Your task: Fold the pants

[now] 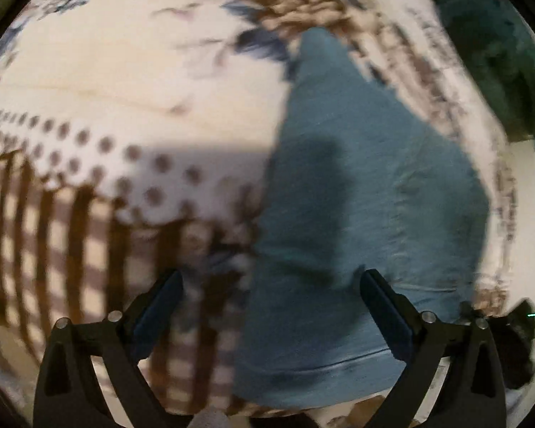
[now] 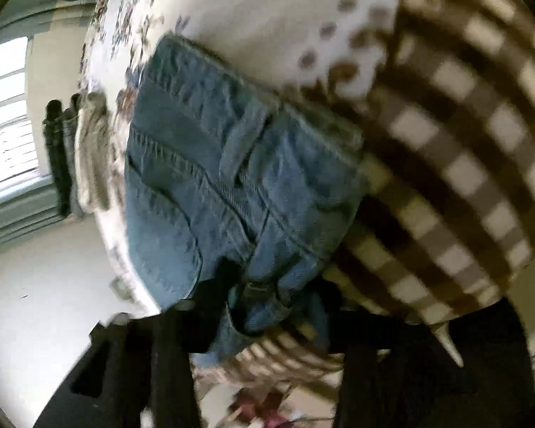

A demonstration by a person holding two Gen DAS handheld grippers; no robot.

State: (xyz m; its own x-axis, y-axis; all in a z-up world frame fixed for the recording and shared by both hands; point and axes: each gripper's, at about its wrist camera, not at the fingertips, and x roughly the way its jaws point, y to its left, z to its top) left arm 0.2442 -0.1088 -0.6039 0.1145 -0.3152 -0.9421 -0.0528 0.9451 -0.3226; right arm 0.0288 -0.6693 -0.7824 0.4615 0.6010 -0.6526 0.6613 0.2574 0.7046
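Blue jeans (image 1: 356, 196) lie stretched out on a bed cover (image 1: 125, 82) printed with dots, checks and flowers, one long denim panel running away from the left gripper (image 1: 271, 285) toward the far flowered border. That left gripper points steeply down with its jaws spread wide and nothing between the pads; the hemmed edge of the denim sits just under and between the two black fingers (image 1: 385, 306), but neither one presses on it.

Over at the right wrist view, the picture is smeared. The waistband end of the jeans (image 2: 232, 178), with its seams, pocket and belt loop, fills the middle, draped over the checked part of the cover (image 2: 463, 142). The right gripper (image 2: 267, 306) has its jaws about halfway in, with a bunch of denim between them near the waistband. Whether the pads actually bite on the cloth I cannot tell, the blur hides the contact.

My read: the pants are already doubled leg on leg, and this is the set-up for the next fold. The left side needs to drop onto that hem edge and close on it, the right needs a sure pinch at the waist, then both carry one end over the other, keeping the layers aligned.
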